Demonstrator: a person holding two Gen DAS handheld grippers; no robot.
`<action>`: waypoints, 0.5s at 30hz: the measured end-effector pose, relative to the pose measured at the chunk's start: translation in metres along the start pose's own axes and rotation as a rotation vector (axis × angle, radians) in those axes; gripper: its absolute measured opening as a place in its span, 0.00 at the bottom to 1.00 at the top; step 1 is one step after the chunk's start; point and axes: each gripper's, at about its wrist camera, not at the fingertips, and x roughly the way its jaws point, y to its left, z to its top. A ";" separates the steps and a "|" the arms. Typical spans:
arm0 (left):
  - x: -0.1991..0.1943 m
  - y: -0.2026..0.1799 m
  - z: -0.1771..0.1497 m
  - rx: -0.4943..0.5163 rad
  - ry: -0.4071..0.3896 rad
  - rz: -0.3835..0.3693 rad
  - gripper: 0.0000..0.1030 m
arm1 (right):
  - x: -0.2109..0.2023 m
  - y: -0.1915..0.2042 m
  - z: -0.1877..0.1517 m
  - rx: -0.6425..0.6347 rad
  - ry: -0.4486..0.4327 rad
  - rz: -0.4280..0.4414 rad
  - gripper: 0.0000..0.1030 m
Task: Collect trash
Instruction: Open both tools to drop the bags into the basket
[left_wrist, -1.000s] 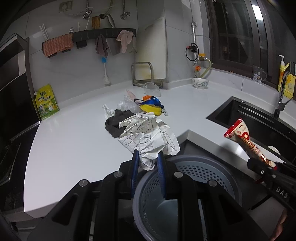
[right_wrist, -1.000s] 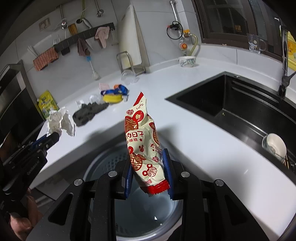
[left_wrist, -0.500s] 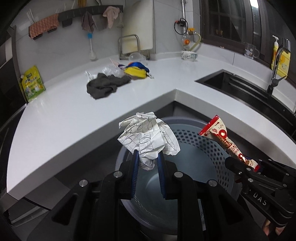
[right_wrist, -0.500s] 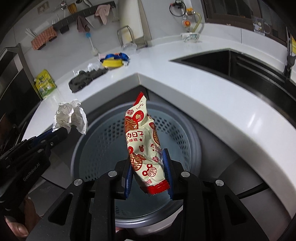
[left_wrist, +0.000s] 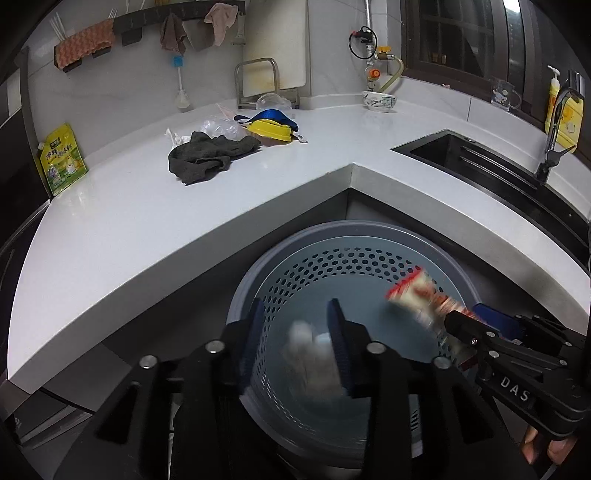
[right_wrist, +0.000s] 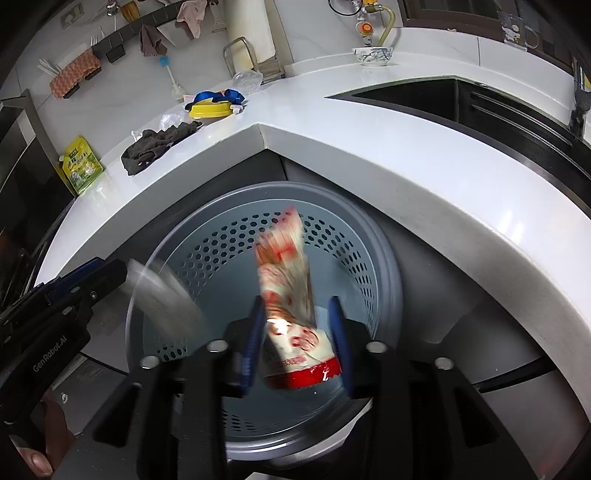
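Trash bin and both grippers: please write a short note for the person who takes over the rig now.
Left gripper: jaws just opened; crumpled paper is blurred, dropping into the grey bin.
Right gripper: jaws just opened; snack wrapper lies loose between them, blurred, over the bin.
Done: both pieces released.
Left: on the counter, the dark cloth, clear plastic and yellow and blue item, if trash.
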 end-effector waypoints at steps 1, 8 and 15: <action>-0.001 0.000 0.000 -0.003 -0.003 0.003 0.55 | -0.002 -0.001 0.000 0.002 -0.012 -0.001 0.51; -0.005 0.001 0.002 -0.005 -0.021 0.011 0.61 | -0.007 -0.003 0.001 0.009 -0.027 0.000 0.51; -0.006 0.002 0.002 -0.007 -0.019 0.010 0.61 | -0.009 -0.004 0.000 0.012 -0.029 0.002 0.51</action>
